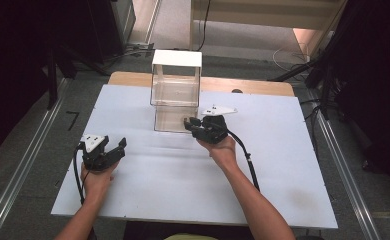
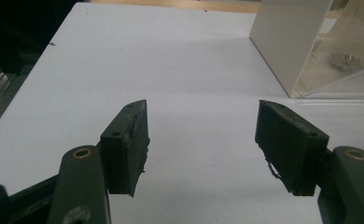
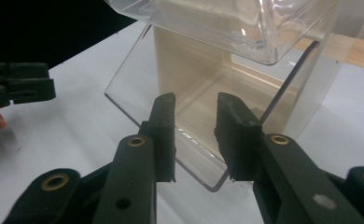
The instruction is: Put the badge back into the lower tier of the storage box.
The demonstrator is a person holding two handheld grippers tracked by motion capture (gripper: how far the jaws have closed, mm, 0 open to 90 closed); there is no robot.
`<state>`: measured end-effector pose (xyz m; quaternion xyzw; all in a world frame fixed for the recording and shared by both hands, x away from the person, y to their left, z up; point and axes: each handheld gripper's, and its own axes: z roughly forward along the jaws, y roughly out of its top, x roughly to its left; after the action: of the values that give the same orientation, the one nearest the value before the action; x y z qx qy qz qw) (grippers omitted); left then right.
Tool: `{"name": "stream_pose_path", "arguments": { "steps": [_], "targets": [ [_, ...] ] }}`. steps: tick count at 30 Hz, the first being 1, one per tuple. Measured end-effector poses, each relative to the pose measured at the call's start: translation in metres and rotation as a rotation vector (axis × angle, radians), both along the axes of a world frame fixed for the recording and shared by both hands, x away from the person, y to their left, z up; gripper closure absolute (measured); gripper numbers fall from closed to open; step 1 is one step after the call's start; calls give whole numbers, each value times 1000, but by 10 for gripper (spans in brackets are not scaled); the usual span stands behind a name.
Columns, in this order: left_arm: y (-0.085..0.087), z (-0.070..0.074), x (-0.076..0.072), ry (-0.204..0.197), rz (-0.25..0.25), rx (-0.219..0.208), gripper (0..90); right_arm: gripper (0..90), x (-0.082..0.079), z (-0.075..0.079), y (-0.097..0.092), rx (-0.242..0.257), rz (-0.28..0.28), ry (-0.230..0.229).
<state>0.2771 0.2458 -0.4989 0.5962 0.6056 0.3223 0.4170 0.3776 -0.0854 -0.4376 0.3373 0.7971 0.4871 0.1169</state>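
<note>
1. Centrally, a clear two-tier drawer box [image 1: 176,95] with a white top stands on the white worktop [image 1: 283,165], toward its far edge; its lower drawer [image 3: 189,126] is pulled out toward the person.
2. Right tongs [image 1: 199,127] sit at the front of that lower drawer, jaws slightly apart and straddling its clear front wall, not pressed on it.
3. Left tongs [image 1: 114,149] hover well to the left of the box and nearer the person, jaws wide apart, holding nothing.
</note>
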Motion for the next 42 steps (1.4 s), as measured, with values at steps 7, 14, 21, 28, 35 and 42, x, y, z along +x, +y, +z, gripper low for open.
{"name": "stream_pose_path", "arguments": {
  "steps": [7,14,21,28,35,42],
  "targets": [
    [2,0,0,-1,3,-1,346,593,-7,3,-10,-6,14,-13],
    [0,0,0,1,1,3,347,492,-10,1,-20,-24,1,0],
    [-1,0,0,2,0,6,347,423,-10,-1,-31,-33,-23,14],
    [-1,0,0,3,-1,8,347,335,-11,-3,-38,-55,-43,27],
    [-1,-1,0,7,-1,8,346,315,-15,-3,-51,-60,-65,30],
    [-1,-1,1,9,-1,9,346,315,-19,-3,-69,-63,-90,16]
  ]
}}
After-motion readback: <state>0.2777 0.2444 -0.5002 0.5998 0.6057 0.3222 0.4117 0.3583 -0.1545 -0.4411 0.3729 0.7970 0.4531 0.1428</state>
